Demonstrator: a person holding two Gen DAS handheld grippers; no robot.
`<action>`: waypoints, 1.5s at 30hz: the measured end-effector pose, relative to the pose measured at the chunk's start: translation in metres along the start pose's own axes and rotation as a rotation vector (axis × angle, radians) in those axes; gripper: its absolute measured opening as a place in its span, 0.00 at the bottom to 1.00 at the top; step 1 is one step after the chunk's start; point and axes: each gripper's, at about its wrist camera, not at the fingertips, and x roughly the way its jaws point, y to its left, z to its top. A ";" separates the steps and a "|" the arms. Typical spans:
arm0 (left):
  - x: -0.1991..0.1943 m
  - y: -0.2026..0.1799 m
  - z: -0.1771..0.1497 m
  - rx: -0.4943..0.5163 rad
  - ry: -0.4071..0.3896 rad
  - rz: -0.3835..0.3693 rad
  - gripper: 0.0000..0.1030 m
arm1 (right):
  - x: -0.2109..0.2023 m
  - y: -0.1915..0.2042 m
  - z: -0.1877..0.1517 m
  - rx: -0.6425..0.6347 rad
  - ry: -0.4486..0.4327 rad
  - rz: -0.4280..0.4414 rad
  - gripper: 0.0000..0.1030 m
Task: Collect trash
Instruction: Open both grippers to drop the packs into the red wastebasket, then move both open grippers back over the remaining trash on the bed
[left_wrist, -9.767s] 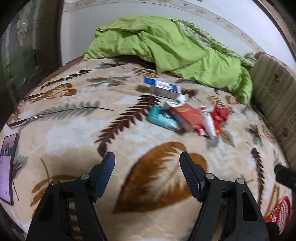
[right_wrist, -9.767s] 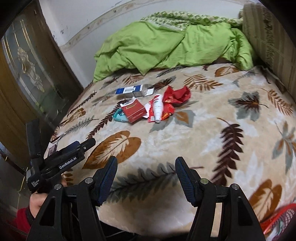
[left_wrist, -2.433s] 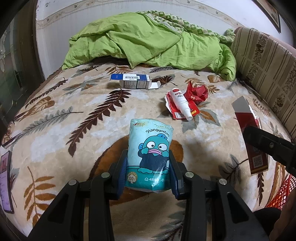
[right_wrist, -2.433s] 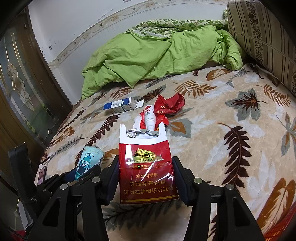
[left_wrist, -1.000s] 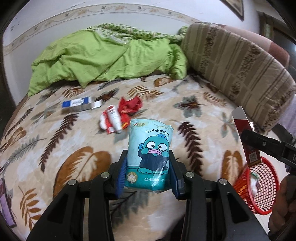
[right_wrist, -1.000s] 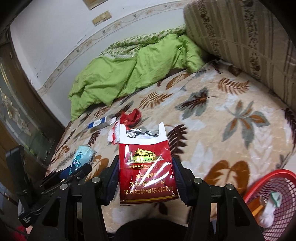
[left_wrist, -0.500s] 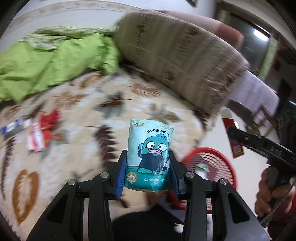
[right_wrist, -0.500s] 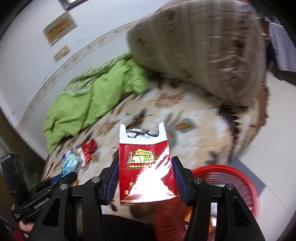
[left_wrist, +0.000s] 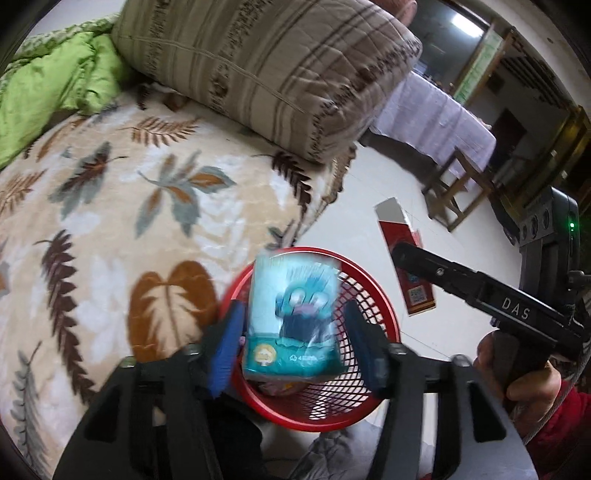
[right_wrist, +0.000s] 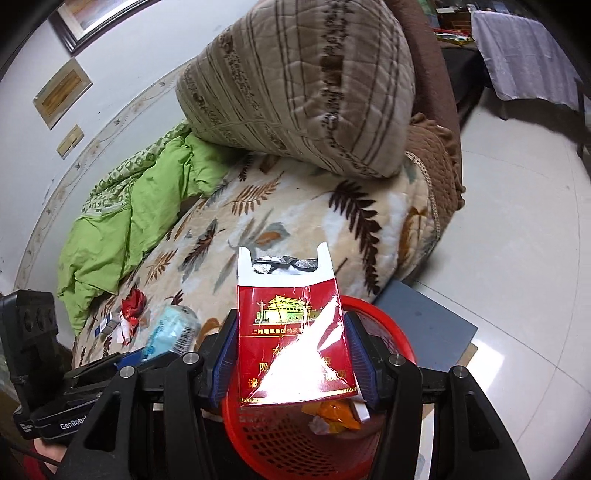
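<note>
My left gripper (left_wrist: 293, 341) stands open over the red mesh basket (left_wrist: 384, 325). The teal tissue pack (left_wrist: 293, 317) is blurred between its spread fingers, free of the pads, above the basket. My right gripper (right_wrist: 291, 356) is shut on the red cigarette pack (right_wrist: 291, 336) and holds it upright over the same basket (right_wrist: 391, 339), which holds orange and white scraps. The cigarette pack also shows in the left wrist view (left_wrist: 406, 258). Red wrappers and a small bottle (right_wrist: 127, 317) lie far back on the bed.
The leaf-print blanket (left_wrist: 110, 229) covers the bed, beside the basket. A large striped pillow (left_wrist: 266, 70) and a green quilt (right_wrist: 129, 214) lie on it. A grey board (right_wrist: 424, 314) lies on the tiled floor behind the basket. A wooden chair (left_wrist: 458, 184) stands further off.
Both grippers swung from the bed to above the red basket. My left gripper opened and the tissue pack came loose between its fingers. The right still grips the cigarette pack.
</note>
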 end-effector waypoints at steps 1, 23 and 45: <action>0.001 -0.001 0.000 0.001 -0.002 0.002 0.62 | 0.000 -0.001 0.000 0.003 0.001 -0.003 0.57; -0.083 0.092 -0.028 -0.207 -0.146 0.199 0.63 | 0.051 0.082 -0.011 -0.145 0.082 0.144 0.60; -0.217 0.298 -0.136 -0.685 -0.335 0.594 0.63 | 0.163 0.302 -0.056 -0.568 0.302 0.411 0.59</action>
